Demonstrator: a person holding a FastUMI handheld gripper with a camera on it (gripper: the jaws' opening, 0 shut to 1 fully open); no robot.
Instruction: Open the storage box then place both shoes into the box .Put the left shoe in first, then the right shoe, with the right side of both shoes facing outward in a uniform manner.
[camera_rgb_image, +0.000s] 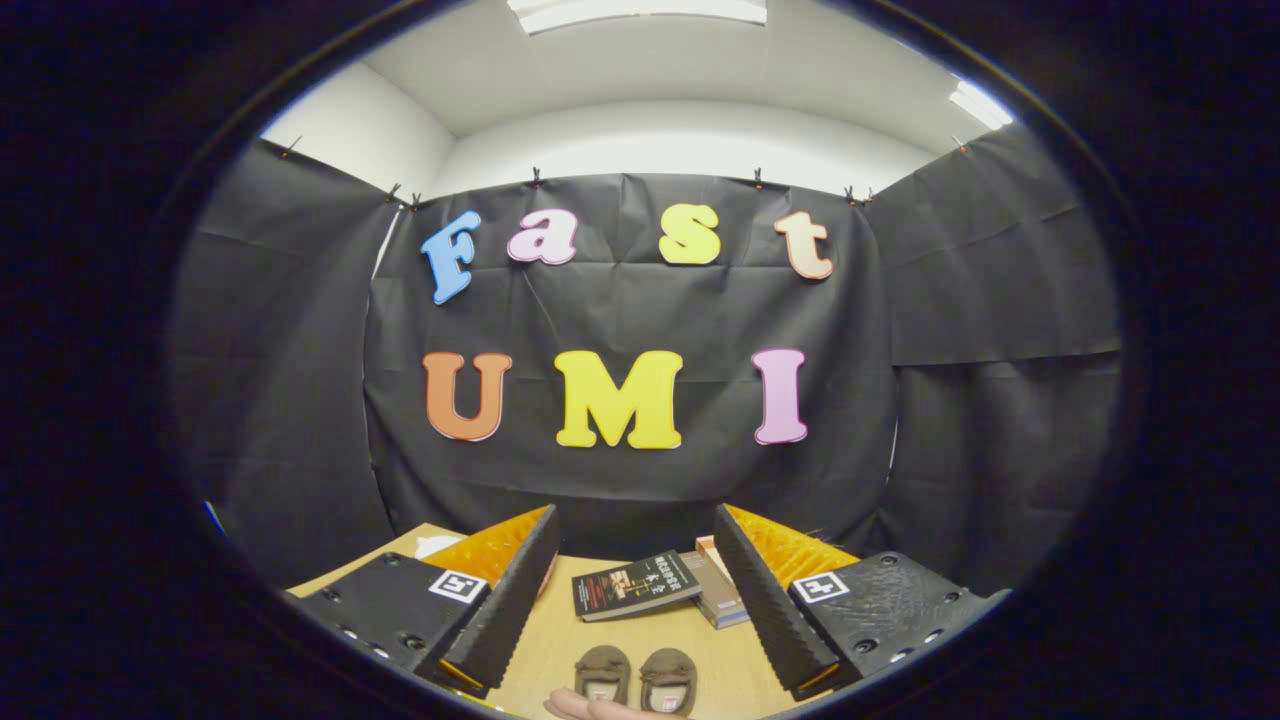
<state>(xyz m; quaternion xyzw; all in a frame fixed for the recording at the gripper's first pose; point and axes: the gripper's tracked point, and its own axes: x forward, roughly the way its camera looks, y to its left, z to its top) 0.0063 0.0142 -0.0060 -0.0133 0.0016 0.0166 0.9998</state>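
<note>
Two small brown shoes sit side by side on the wooden table, toes pointing away: the left one (602, 673) and the right one (669, 679). They lie low between my two fingers and close in. My gripper (636, 585) is open, its fingers spread wide with nothing between them but the table. A person's fingertips (590, 708) show just below the shoes, close to their heels.
A dark paperback book (636, 585) lies flat on the table (655, 640) beyond the shoes. A stack of books (718, 592) sits to its right, near the right finger. A white object (437, 545) peeks out behind the left finger. Black cloth walls the booth.
</note>
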